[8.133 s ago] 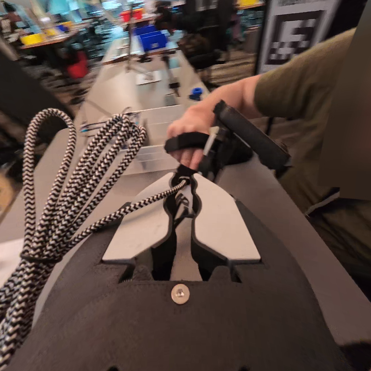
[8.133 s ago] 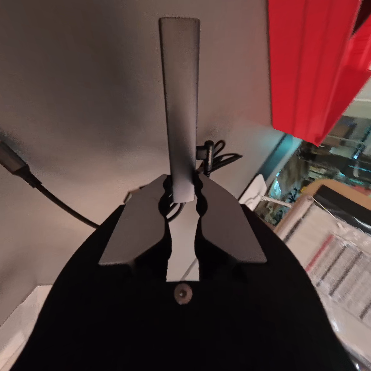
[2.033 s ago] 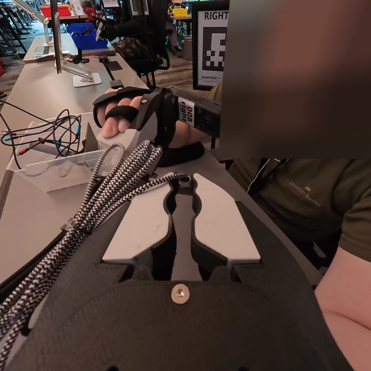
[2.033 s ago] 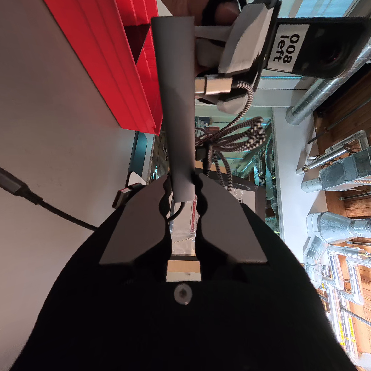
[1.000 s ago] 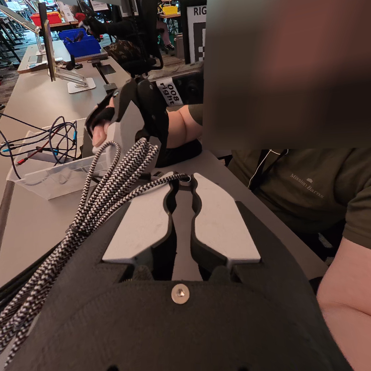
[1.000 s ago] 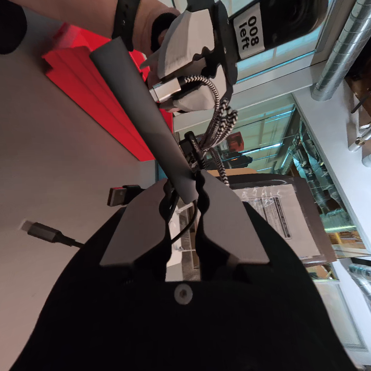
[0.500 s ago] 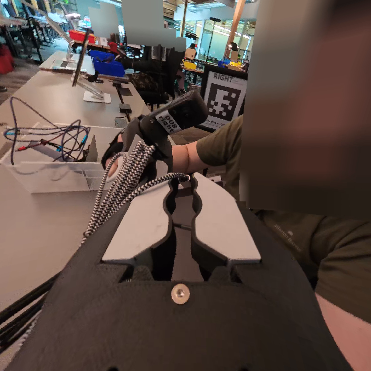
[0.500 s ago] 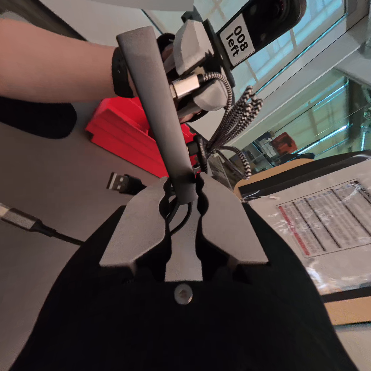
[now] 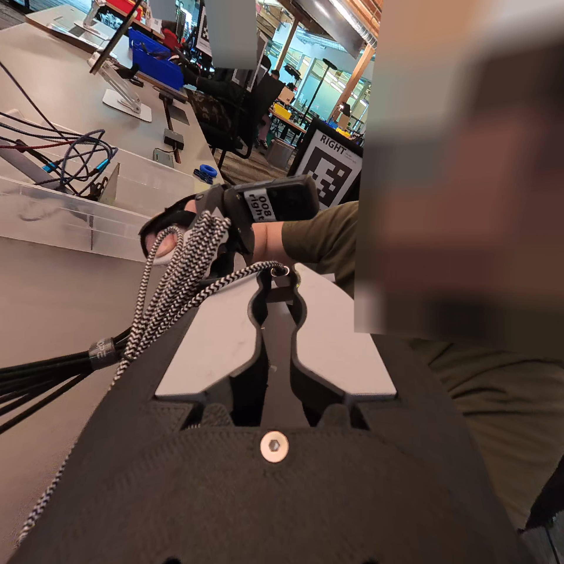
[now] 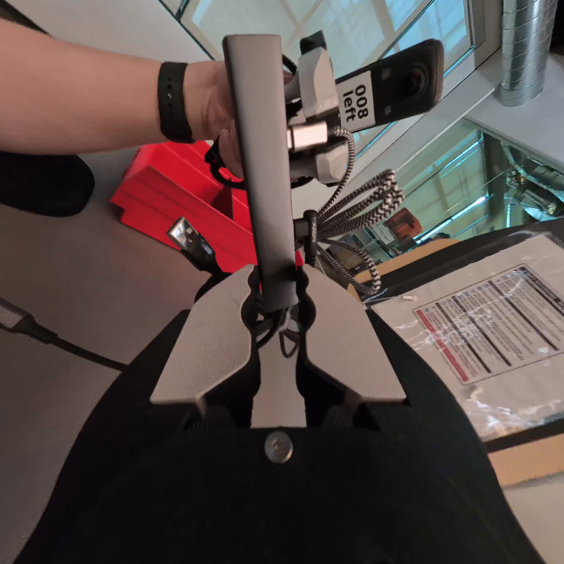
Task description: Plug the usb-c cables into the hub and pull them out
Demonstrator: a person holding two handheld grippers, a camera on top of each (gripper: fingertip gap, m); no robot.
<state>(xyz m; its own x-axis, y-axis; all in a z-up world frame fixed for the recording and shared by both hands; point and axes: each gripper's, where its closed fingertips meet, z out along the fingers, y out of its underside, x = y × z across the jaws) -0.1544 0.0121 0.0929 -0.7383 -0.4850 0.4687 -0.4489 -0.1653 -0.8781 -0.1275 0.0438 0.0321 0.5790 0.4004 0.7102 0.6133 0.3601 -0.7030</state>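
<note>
In the right wrist view my right gripper (image 10: 274, 283) is shut on the lower end of a long grey hub (image 10: 259, 158) that stands up from its fingertips. My left gripper (image 10: 314, 143) comes in from the right, shut on the silver plug (image 10: 306, 137) of a black-and-white braided usb-c cable (image 10: 366, 207). The plug's tip meets the hub's right edge; how deep it sits is hidden. A black plug (image 10: 305, 232) sits in the same edge lower down. In the left wrist view my left gripper (image 9: 279, 280) pinches that plug, the braided cable (image 9: 183, 274) loops left, and the right gripper (image 9: 238, 225) is just beyond.
A red bin (image 10: 171, 207), a loose USB-A plug (image 10: 186, 235) and a grey plug (image 10: 9, 314) lie on the table at left. A laminated sheet (image 10: 488, 320) lies at right. A clear box of cables (image 9: 61, 189) and a black cable bundle (image 9: 45, 366) are at left. The left gripper's tips are roughly 8 centimeters from the right gripper's.
Both grippers have swung together and tilted; the hub now stands straighter in the right wrist view. The plug stays against the hub's edge. Both grips are unchanged.
</note>
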